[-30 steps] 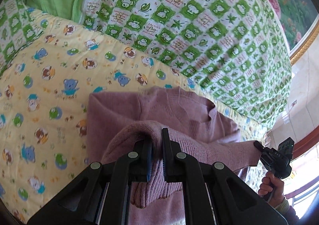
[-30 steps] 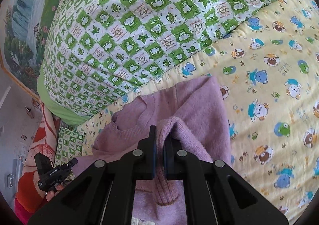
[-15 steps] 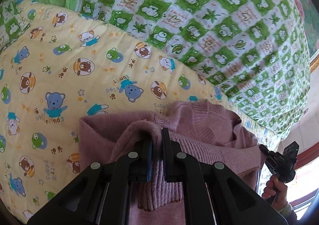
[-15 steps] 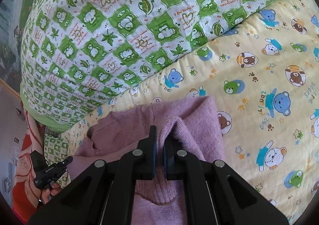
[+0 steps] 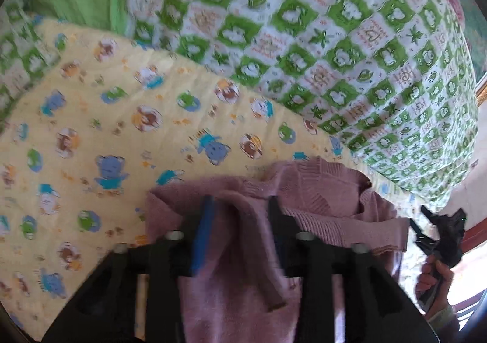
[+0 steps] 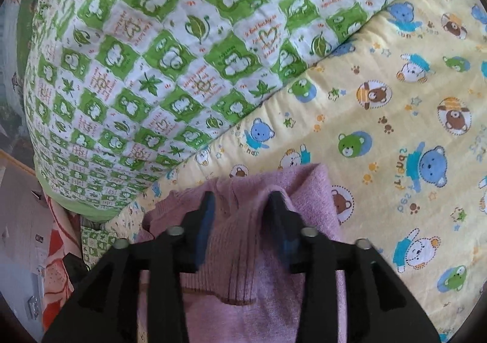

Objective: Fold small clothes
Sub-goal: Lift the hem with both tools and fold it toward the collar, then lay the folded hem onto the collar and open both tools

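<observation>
Beyond both sets of jaws a yellow bear-print sheet (image 5: 91,136) spread out, with a green-checked quilt (image 6: 152,54) bunched behind it. On the sheet lay the pink sweater (image 5: 328,209), folded over, its knit running under and between the fingers. The left gripper (image 5: 239,206) stood spread, a loose fold between its jaws. The right gripper (image 6: 240,200) stood spread likewise, straddling a ridge of ribbed hem.

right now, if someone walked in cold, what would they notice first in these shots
The pink sweater lies at the bottom centre of both views, on a yellow sheet printed with cartoon bears. Both the left gripper and the right gripper stand open over its folded-up hem. Behind it bulges a green and white checked quilt, filling the top of each picture.
</observation>
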Tool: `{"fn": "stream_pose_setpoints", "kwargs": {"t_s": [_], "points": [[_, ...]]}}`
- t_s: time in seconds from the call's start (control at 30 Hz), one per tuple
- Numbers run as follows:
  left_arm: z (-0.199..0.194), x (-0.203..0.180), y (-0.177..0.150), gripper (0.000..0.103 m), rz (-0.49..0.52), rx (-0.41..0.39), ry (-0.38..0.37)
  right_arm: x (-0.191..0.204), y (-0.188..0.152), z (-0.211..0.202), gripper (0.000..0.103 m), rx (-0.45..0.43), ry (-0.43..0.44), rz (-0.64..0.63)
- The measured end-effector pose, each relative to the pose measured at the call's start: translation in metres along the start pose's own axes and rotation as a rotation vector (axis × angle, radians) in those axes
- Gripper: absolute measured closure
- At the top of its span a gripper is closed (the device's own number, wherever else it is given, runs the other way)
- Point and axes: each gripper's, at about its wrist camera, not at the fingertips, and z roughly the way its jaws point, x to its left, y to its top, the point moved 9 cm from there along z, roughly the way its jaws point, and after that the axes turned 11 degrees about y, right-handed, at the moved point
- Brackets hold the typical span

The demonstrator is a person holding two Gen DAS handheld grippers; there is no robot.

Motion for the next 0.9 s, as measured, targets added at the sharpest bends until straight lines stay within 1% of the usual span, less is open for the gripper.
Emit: {"fn": "stream_pose_setpoints", "kwargs": {"t_s": [0.03,0.07,0.1,0.17,0.2,0.23,0.27,0.33,0.37,0.4,0.43,0.5,0.53,0.6,0.67,0.7,0.73,0.77,0.8,0.83,0.87,0.9], "points": [[-0.010,0.003,0.002,0.050,0.003,-0.028,0.014,0.004,0.004,-0.009,0.040,-0.033,0.000,-0.008],[-0.019,0.003,0.002,0.050,0.006,-0.044,0.010,0.008,0.008,-0.018,0.039,-0.064,-0.006,-0.022],[-0.026,0.002,0.001,0.050,0.009,-0.052,-0.004,0.012,0.009,-0.023,0.040,-0.073,-0.004,-0.032],[-0.043,-0.010,-0.010,0.050,0.035,-0.052,-0.069,0.023,0.005,-0.031,0.039,-0.067,0.017,-0.058],[-0.050,-0.025,-0.023,0.050,0.082,-0.036,-0.120,0.031,0.000,-0.034,0.040,-0.056,0.018,-0.089],[-0.054,-0.037,-0.034,0.050,0.124,-0.020,-0.147,0.040,-0.008,-0.035,0.040,-0.038,0.026,-0.124],[-0.057,-0.051,-0.049,0.050,0.169,0.000,-0.178,0.049,-0.017,-0.034,0.042,-0.018,0.042,-0.157],[-0.054,-0.080,-0.086,0.050,0.251,0.078,-0.253,0.069,-0.044,-0.027,0.048,0.053,0.089,-0.228],[-0.051,-0.090,-0.102,0.050,0.283,0.114,-0.274,0.080,-0.064,-0.019,0.051,0.114,0.113,-0.271],[-0.045,-0.101,-0.117,0.050,0.319,0.142,-0.280,0.089,-0.086,-0.011,0.055,0.178,0.130,-0.312],[-0.036,-0.111,-0.131,0.050,0.363,0.162,-0.267,0.094,-0.106,-0.001,0.056,0.236,0.139,-0.343],[-0.013,-0.119,-0.144,0.052,0.396,0.196,-0.225,0.099,-0.142,0.019,0.062,0.345,0.144,-0.401],[-0.004,-0.121,-0.145,0.052,0.391,0.212,-0.227,0.099,-0.152,0.026,0.063,0.380,0.135,-0.420],[0.017,-0.118,-0.138,0.052,0.379,0.229,-0.188,0.093,-0.171,0.048,0.063,0.455,0.092,-0.470],[0.032,-0.113,-0.120,0.052,0.362,0.216,-0.157,0.088,-0.174,0.063,0.063,0.485,0.061,-0.507],[0.039,-0.108,-0.105,0.052,0.339,0.204,-0.145,0.082,-0.169,0.072,0.063,0.485,0.022,-0.535],[0.044,-0.102,-0.093,0.053,0.322,0.198,-0.135,0.077,-0.164,0.074,0.063,0.478,-0.005,-0.550],[0.050,-0.096,-0.080,0.053,0.308,0.185,-0.113,0.070,-0.152,0.081,0.066,0.461,-0.040,-0.552],[0.054,-0.090,-0.069,0.053,0.300,0.170,-0.092,0.064,-0.142,0.085,0.066,0.442,-0.062,-0.543],[0.057,-0.083,-0.053,0.053,0.286,0.149,-0.065,0.057,-0.127,0.089,0.066,0.413,-0.093,-0.534],[0.059,-0.076,-0.040,0.053,0.268,0.135,-0.046,0.052,-0.111,0.092,0.068,0.373,-0.123,-0.532],[0.059,-0.071,-0.030,0.056,0.251,0.126,-0.037,0.051,-0.098,0.092,0.068,0.340,-0.131,-0.528]]}}
